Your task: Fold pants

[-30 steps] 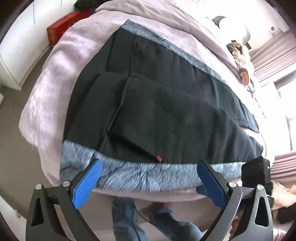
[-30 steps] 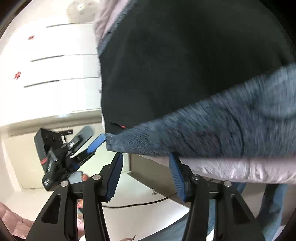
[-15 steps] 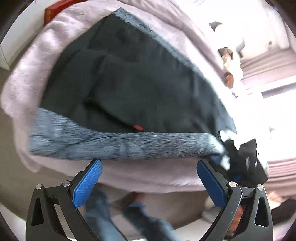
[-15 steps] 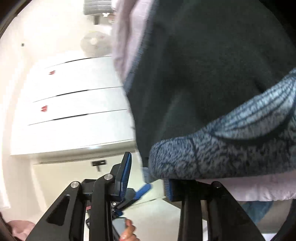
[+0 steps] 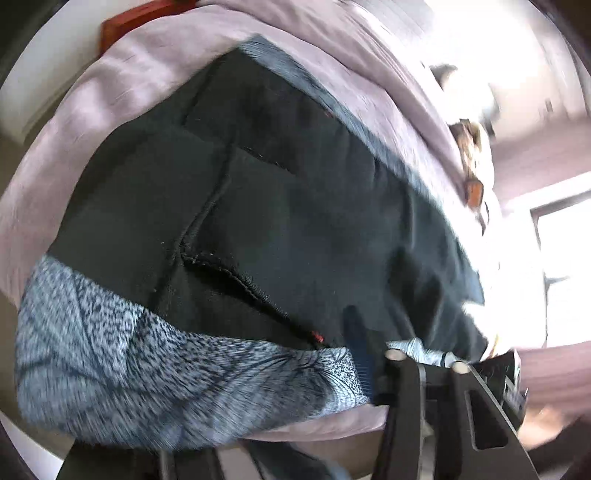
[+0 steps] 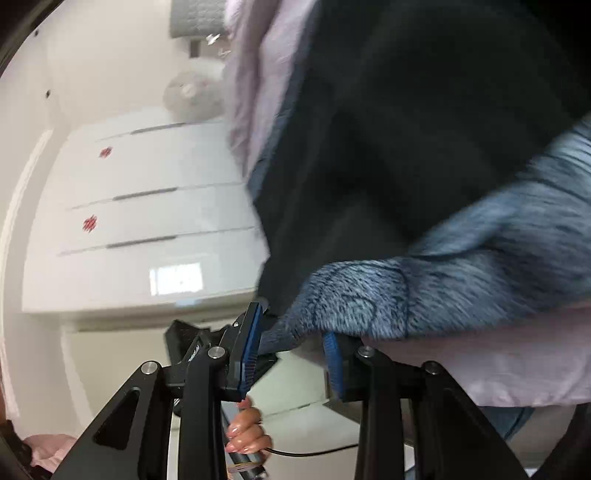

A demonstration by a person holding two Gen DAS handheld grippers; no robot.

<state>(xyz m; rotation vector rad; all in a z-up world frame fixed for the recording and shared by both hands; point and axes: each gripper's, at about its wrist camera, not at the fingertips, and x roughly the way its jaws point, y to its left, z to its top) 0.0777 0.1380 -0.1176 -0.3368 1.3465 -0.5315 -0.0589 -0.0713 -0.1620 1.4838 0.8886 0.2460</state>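
A: Our right tongs [image 6: 291, 350] sit at six o'clock in the right wrist view, their blue pads [image 6: 248, 347] set on either side of the corner of the grey knit waistband [image 6: 369, 306]. A gap shows beside one pad, so we cannot tell whether the cloth is truly pinched.

B: And our left tongs [image 5: 373, 365]?

A: In the left wrist view only one blue pad shows, at about five o'clock, lying against the waistband's edge; the other finger is out of sight. We cannot tell how those stand either.

B: Where are the pants [image 5: 280, 206]?

A: Spread over the bed, on its lilac bedspread [image 5: 122, 88]. The dark legs run up toward twelve o'clock, and the waistband lies along the bed's near edge, from eight o'clock to five.

B: Farther out?

A: A red box [image 5: 125, 22] at eleven o'clock past the bed. In the right wrist view, white drawers [image 6: 147, 206] at nine o'clock, and below our tongs a bare hand [image 6: 245, 432] gripping the other tool's handle.
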